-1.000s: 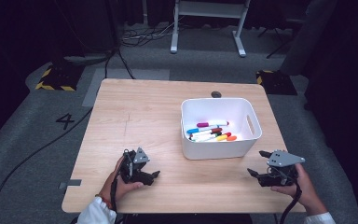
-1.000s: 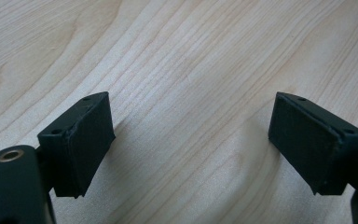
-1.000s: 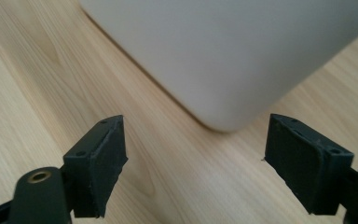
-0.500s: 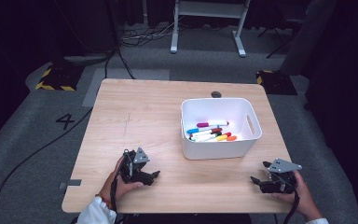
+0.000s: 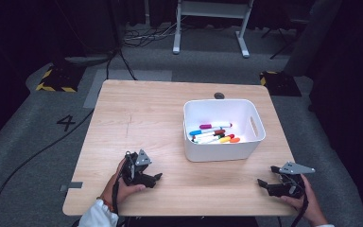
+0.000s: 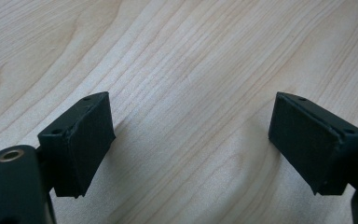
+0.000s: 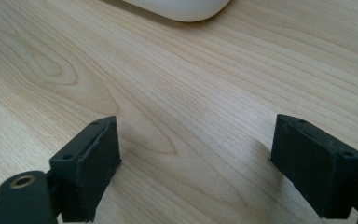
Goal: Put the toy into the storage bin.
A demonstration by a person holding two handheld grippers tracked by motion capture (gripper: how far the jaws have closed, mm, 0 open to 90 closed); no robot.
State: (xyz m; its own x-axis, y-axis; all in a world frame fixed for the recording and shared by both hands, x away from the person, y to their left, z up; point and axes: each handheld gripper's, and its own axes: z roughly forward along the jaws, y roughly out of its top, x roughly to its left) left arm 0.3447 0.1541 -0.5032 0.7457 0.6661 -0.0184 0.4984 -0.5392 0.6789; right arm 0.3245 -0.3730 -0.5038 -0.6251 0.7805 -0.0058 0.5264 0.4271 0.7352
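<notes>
the left gripper is seen with its jaws spread wide and nothing between them; in the left gripper view its black pads rest low over bare wood grain. the right gripper is likewise held wide, its jaws having just been opening, and nothing is caught between its pads, which sit close above the table. both tools are gripped by hands entering from the near edge, and both are parked near that edge, well apart from each other, judged to be a resting pose that keeps the working area free.

ahead of the right gripper's fingertips, and off to one side, a white bin is placed; its rounded lower corner is seen just beyond the jaws in the right gripper view. from the left gripper's fingertips the bin lies farther off, ahead and toward the other hand. inside it, a loose bundle of markers is laid flat, coloured caps mixed. the markers are judged to be gathered in the bin to keep them from rolling across the wood. beyond the bin, a small dark disc is set near the far edge.
</notes>
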